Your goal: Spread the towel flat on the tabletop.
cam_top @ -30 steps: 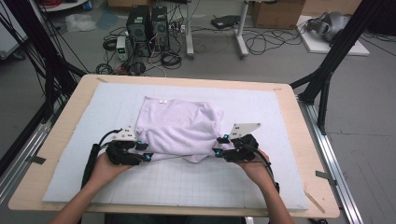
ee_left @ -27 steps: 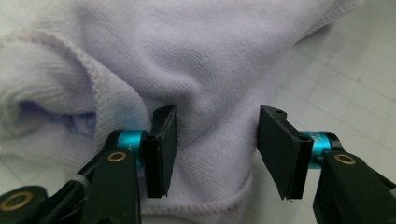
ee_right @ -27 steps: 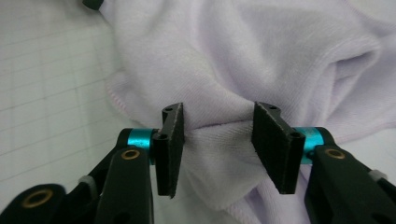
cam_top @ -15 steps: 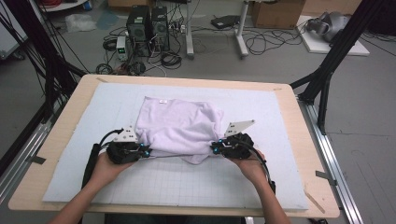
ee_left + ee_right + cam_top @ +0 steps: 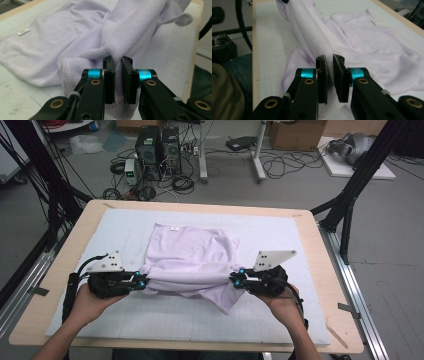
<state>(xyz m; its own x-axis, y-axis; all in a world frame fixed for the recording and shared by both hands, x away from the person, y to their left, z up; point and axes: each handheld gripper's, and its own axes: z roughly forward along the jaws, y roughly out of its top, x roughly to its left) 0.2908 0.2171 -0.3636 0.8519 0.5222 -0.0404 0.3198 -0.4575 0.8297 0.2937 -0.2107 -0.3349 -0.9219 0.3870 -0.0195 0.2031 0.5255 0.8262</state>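
Observation:
A pale lilac towel (image 5: pixel 190 250) lies rumpled on the white gridded mat (image 5: pixel 125 235). My left gripper (image 5: pixel 144 282) grips its near left edge, and my right gripper (image 5: pixel 234 280) grips its near right edge. Both pairs of jaws have just been closing and now pinch cloth. The near edge hangs bunched between them, lifted off the mat, with a corner drooping below at the right. In the left gripper view the pads press a fold of towel (image 5: pixel 75 37) at the gripper (image 5: pixel 117 62). The right gripper view shows the same pinch at the gripper (image 5: pixel 328 60) on the towel (image 5: pixel 362 42).
The mat covers a wooden table (image 5: pixel 340 340) with bare wood around its rim. A small white label (image 5: pixel 174 228) sits at the towel's far edge. Beyond the table are computer towers (image 5: pixel 157 145), cables on the floor and black frame legs (image 5: pixel 350 195).
Both grippers have shut on the towel's near edge and risen with it. The edge is now bunched and stretched between them, off the mat.

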